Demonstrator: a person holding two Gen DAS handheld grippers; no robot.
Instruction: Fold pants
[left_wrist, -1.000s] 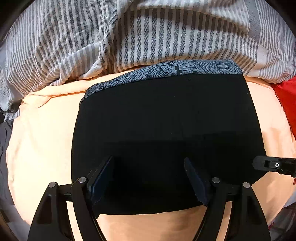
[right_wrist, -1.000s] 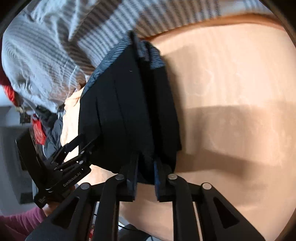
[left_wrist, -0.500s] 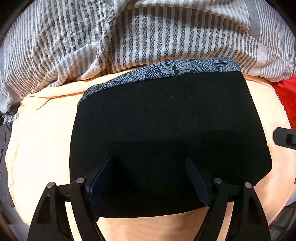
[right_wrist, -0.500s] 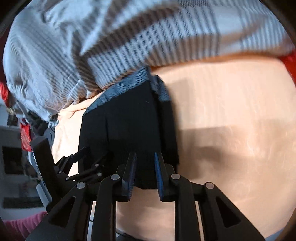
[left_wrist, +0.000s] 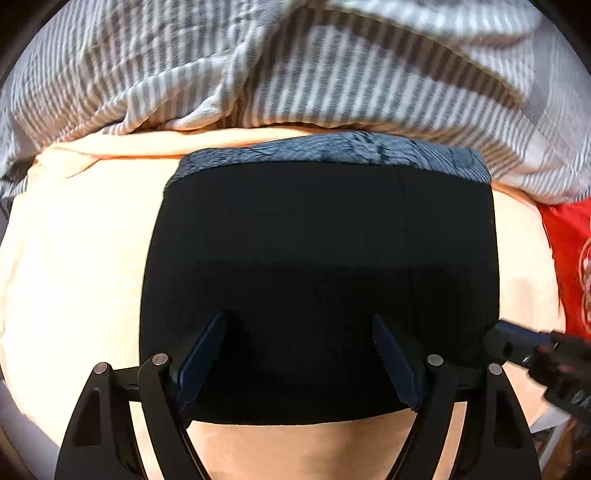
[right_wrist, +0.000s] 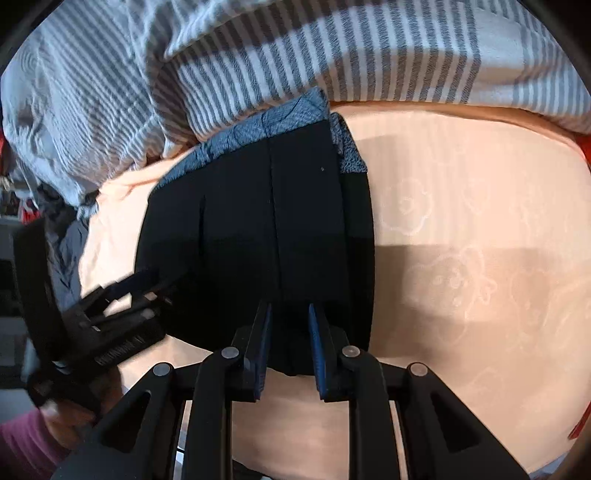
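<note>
The black pants (left_wrist: 317, 266) lie folded into a compact rectangle on the peach bed sheet (left_wrist: 74, 277), with a blue-grey patterned waistband (left_wrist: 332, 153) at the far edge. My left gripper (left_wrist: 299, 325) is open, its fingers spread over the near part of the fold, holding nothing. My right gripper (right_wrist: 290, 314) has its jaws a narrow gap apart at the near edge of the pants (right_wrist: 258, 229), with no cloth between them. The right gripper also shows at the right edge of the left wrist view (left_wrist: 524, 347), beside the fold's right side.
A grey-and-white striped blanket (left_wrist: 295, 74) is bunched just beyond the pants. A red cloth (left_wrist: 569, 251) lies at the right. The left gripper and a hand in a pink sleeve (right_wrist: 22, 443) show at the lower left of the right wrist view.
The right gripper has swung from the fold's right side toward its near edge and its jaws have parted a little. The left gripper stays open over the pants and has drawn back slightly.
</note>
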